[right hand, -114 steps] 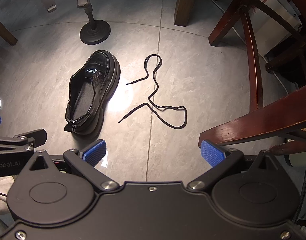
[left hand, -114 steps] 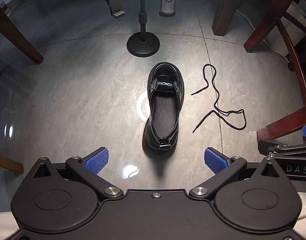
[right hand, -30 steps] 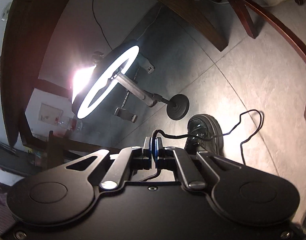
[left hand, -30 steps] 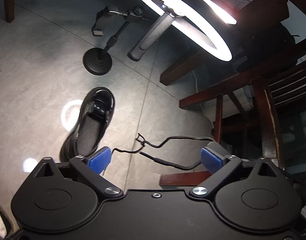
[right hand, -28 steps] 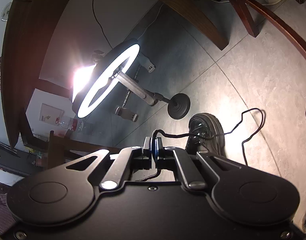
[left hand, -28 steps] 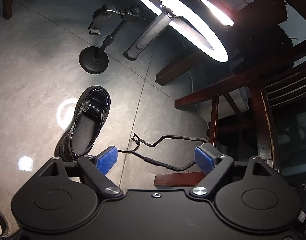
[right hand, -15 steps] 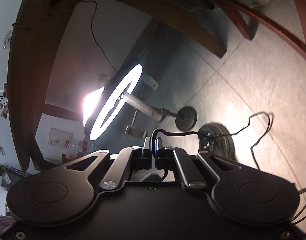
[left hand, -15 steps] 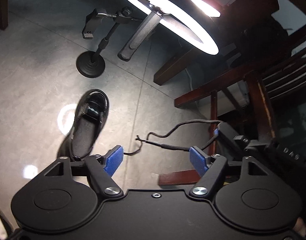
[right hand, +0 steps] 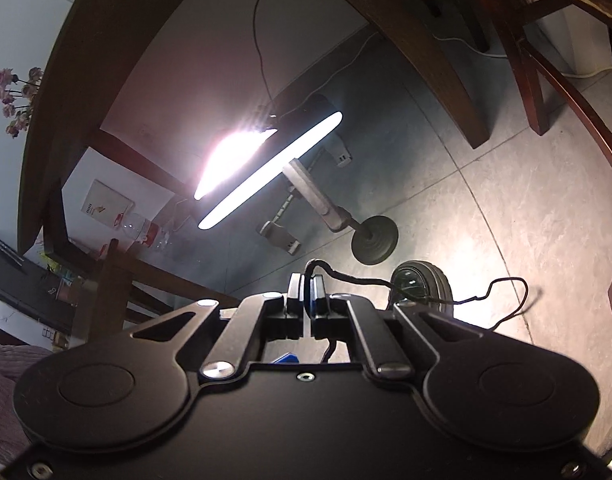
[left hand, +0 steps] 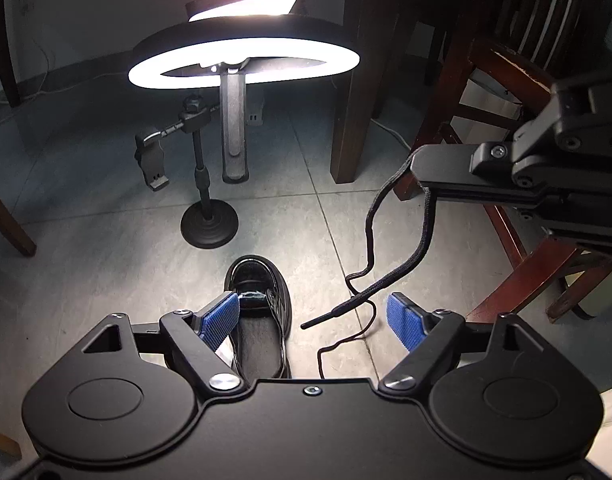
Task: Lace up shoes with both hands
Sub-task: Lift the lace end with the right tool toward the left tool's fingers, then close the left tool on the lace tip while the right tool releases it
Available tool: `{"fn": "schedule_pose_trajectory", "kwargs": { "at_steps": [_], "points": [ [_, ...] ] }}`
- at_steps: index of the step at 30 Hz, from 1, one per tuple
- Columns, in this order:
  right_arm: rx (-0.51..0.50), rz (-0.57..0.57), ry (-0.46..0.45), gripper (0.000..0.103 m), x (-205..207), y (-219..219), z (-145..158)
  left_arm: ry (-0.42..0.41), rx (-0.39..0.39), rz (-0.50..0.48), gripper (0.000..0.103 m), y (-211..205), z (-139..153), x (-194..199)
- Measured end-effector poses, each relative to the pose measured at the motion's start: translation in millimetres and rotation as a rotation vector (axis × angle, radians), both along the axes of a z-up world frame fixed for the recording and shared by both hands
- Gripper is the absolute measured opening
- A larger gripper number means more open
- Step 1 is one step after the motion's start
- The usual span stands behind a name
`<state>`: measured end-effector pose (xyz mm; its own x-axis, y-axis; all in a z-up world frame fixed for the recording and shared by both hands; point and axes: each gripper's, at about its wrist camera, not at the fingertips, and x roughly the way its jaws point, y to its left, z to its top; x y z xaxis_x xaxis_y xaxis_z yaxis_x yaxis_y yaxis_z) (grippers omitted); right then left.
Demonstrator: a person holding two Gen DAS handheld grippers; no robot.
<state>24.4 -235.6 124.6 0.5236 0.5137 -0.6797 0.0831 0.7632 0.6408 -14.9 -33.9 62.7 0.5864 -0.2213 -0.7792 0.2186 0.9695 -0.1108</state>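
Lighting: ring light (left hand: 245, 58) on its stand, lit, behind the shoe; phone holder (left hand: 153, 160) on a round-based stand beside it.
Chair: dark red wood chair (left hand: 502, 128) at right of the floor area, behind the right gripper.
Floor: grey tile floor (left hand: 85, 248), bright glare near the shoe.
Shoe: black shoe (left hand: 261, 304) on the floor, toe toward the ring light, unlaced, partly hidden by the left gripper's near finger.
Left gripper: left gripper (left hand: 314, 316) jaws wide apart, nothing between the blue pads (left hand: 402, 320); it hangs above the shoe's right side.
Right gripper: right gripper (left hand: 420, 172) jaws closed, pinching the lace.
Lace: black lace (left hand: 424, 236) hangs from the right gripper in two strands; one tip ends in mid-air between the left gripper's pads, the other strand trails to the floor just right of the shoe.
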Motion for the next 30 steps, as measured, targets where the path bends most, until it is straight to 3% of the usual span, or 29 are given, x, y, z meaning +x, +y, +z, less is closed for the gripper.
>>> {"fn": "schedule_pose_trajectory", "kwargs": {
  "at_steps": [2, 4, 5, 6, 9, 12, 30],
  "points": [
    [-0.005, 0.015, -0.01, 0.003, -0.9, 2.6, 2.9, -0.023, 0.001, -0.023, 0.076, -2.7, 2.1, -2.3],
    [0.001, 0.025, -0.01, 0.003, -1.1, 4.2, 2.7, -0.033, -0.009, -0.047, 0.064, -4.8, 2.7, -3.1],
    [-0.004, 0.031, -0.012, 0.003, -1.3, 5.6, 3.4, -0.032, -0.018, -0.06, 0.05, -5.3, 2.8, -3.3],
    [-0.007, 0.033, -0.015, 0.003, -1.5, 6.2, 3.6, -0.028, -0.027, -0.07, 0.029, -5.5, 2.1, -3.4],
    [-0.003, 0.03, -0.008, 0.003, 0.0, 5.2, 1.7, 0.009, -0.061, -0.087, 0.009, -3.5, -2.7, -0.9],
    [0.003, 0.029, 0.0, 0.003, -0.7, 4.3, 0.8, -0.007, -0.064, -0.097, 0.005, -2.8, -3.1, -3.2],
    [-0.003, 0.004, 0.027, 0.003, -4.5, -2.6, -4.9, -0.018, -0.071, -0.078, 0.004, 3.5, -0.3, -2.8]
  ]
}}
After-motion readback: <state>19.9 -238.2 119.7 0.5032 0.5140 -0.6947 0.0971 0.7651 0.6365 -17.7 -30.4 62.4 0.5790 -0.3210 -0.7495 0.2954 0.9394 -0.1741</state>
